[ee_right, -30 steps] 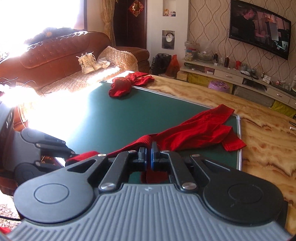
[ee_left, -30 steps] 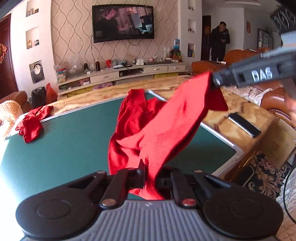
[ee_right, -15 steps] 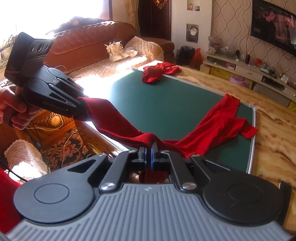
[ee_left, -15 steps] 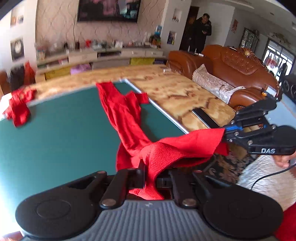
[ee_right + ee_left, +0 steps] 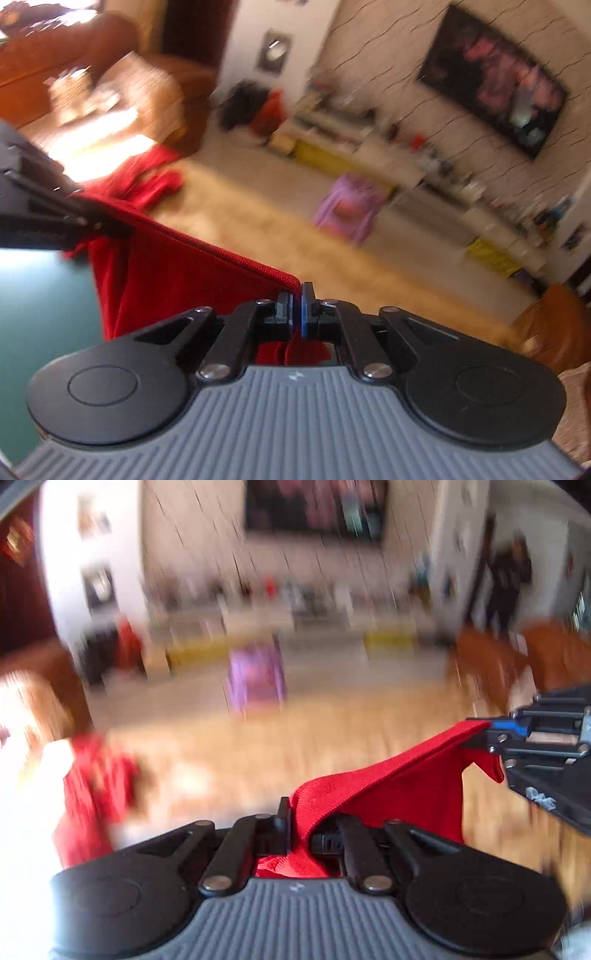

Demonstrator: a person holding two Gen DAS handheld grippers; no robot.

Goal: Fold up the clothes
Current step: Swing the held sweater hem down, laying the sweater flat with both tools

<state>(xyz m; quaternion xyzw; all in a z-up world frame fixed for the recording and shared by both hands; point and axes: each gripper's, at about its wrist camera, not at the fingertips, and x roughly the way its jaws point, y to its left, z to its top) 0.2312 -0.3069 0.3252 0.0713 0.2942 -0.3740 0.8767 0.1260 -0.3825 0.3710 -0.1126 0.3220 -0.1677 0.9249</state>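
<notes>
A red knit garment (image 5: 192, 266) hangs stretched in the air between the two grippers, its ribbed hem pulled into a taut straight edge and the rest of the cloth draping below over the green table top (image 5: 40, 295). Everything beyond it is smeared by blur. A second red garment (image 5: 92, 790) lies crumpled at the far left of the table. The left gripper (image 5: 295, 823) is pinched tight on one end of the hem; the right gripper (image 5: 297, 314) is pressed closed on the other end.
</notes>
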